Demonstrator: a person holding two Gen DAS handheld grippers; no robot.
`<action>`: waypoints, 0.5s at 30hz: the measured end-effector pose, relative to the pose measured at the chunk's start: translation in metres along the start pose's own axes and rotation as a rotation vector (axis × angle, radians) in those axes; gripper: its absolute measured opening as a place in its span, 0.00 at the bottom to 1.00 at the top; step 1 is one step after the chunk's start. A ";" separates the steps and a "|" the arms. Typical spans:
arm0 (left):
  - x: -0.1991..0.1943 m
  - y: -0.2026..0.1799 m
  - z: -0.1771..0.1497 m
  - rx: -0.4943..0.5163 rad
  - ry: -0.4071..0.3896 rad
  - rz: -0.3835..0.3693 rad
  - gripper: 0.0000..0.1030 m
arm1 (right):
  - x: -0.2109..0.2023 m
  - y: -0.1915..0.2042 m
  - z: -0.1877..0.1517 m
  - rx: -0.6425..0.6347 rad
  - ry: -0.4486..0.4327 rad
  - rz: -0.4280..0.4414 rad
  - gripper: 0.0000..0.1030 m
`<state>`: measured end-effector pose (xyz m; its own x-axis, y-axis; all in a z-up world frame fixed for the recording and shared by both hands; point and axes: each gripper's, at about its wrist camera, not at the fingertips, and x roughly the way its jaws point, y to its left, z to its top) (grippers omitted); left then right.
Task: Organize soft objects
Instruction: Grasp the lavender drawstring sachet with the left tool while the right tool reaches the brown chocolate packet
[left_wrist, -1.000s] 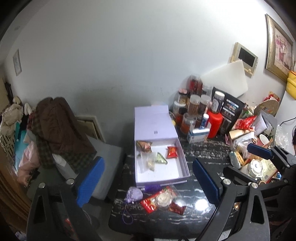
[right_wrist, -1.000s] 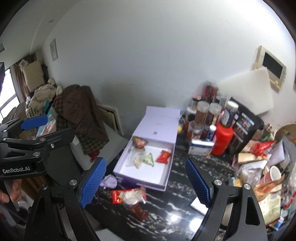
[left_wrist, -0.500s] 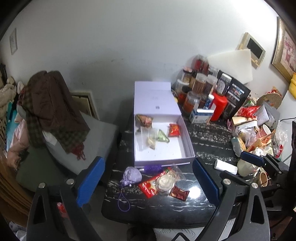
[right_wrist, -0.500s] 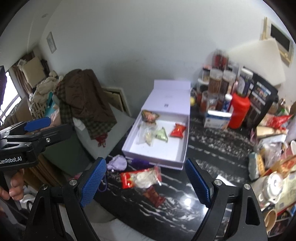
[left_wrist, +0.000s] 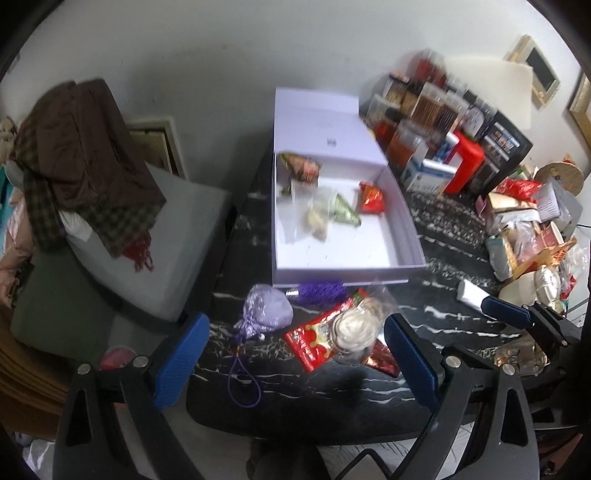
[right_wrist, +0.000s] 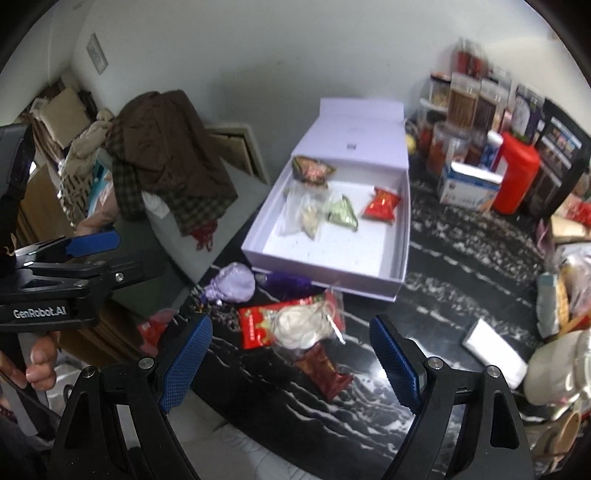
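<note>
Right wrist: both hand-held grippers (right_wrist: 290, 363) gape above crinkly packets (right_wrist: 291, 326), satin pouch (right_wrist: 232, 284).

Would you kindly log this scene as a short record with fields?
surface: black marbled tabletop
container: open lilac cardboard box, four small packets inside
outside box: lilac drawstring pouch, purple tassel, red-and-clear snack bag, dark red wrapper
left hand-held gripper: open, empty
right hand-held gripper: open, empty

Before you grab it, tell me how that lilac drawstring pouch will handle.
The lilac pouch looks like gathered satin, so probably soft, slippery and squashy. Its cord trails loose across the table, so it may dangle or snag.
</note>
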<state>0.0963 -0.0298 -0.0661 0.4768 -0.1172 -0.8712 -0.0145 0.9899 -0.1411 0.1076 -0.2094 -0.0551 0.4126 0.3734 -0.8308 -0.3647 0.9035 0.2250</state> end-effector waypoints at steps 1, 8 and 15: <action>0.008 0.003 -0.001 -0.007 0.012 -0.008 0.94 | 0.006 -0.002 -0.001 0.007 0.012 0.002 0.85; 0.057 0.022 0.000 -0.063 0.078 -0.023 0.94 | 0.044 -0.023 -0.008 0.097 0.080 0.008 0.85; 0.106 0.029 -0.003 -0.056 0.155 -0.003 0.92 | 0.081 -0.040 -0.021 0.120 0.158 -0.025 0.85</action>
<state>0.1441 -0.0136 -0.1641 0.3354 -0.1355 -0.9323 -0.0639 0.9841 -0.1660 0.1382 -0.2194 -0.1416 0.2804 0.3216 -0.9044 -0.2498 0.9342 0.2547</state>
